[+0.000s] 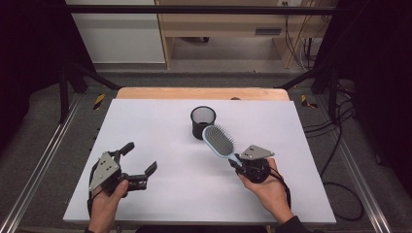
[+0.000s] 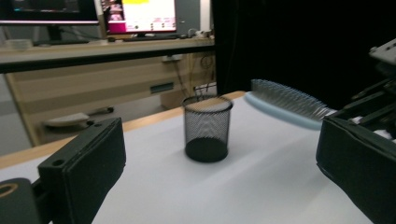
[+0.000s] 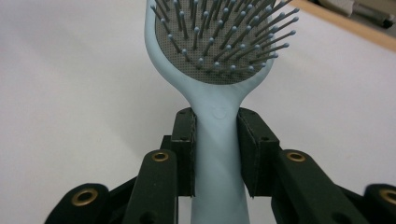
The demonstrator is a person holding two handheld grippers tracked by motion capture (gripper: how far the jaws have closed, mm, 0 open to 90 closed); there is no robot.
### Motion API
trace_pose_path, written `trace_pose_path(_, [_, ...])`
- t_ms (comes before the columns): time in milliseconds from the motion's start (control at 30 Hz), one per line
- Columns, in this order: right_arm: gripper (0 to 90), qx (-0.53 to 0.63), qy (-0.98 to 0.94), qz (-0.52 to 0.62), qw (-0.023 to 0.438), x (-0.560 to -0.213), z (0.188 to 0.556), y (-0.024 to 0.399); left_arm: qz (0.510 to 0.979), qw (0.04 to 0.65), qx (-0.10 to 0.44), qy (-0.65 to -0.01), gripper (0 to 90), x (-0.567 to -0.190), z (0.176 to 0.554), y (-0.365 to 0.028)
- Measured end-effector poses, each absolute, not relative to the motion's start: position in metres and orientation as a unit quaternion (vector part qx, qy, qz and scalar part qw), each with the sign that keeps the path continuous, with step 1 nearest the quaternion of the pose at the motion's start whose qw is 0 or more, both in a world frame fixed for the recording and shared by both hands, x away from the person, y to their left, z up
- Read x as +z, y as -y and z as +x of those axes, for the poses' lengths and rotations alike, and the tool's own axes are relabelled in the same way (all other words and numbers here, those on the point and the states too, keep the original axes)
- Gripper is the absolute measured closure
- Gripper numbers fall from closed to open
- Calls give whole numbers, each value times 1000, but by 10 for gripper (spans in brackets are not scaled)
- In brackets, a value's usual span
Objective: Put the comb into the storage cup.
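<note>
The right gripper [image 1: 236, 162] is clamped on the handle of a pale blue hairbrush [image 1: 219, 141], both pads pressed flat against the handle's sides just below where it flares into the head. The brush is held up off the white table [image 1: 160, 121], its head angling toward 11 o'clock and reaching just beside the rim of the black mesh cup [image 1: 202, 121], bristles facing up. The left gripper [image 1: 138, 163] hangs at about 8 o'clock from the cup, well apart from it, its jaws spread wide with nothing between them.

The brush looks like light, stiff plastic, so I'd judge it easy to carry. The handle is smooth and tapers, though, and could swivel or slip in a loose pinch. The neck is the right place to hold: the bristles [image 3: 224, 37] would bend and give no purchase. The mesh cup seems light too, and might tip if the brush head knocks its rim.
</note>
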State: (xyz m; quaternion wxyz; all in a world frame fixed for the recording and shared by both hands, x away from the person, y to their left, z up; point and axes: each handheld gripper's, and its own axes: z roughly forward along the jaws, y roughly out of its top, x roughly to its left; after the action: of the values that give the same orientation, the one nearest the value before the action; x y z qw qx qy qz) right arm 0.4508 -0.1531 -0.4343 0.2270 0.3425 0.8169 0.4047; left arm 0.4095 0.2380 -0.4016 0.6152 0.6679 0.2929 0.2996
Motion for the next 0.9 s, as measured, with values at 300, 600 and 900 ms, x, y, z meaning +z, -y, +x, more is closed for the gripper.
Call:
trace_pose_path(300, [697,473,-774,337,251,-412,458,144,686,619,258,-282,21,-383,453,-180])
trace_pose_path(600, [696,489,-765,328,260,-421,446,135,698,618,229,-279,33,-402,442,-153])
trace_pose_path(900, [696,497,-770,297,266,-424,436,116,706,613,206,-288,30,-402,433,-141])
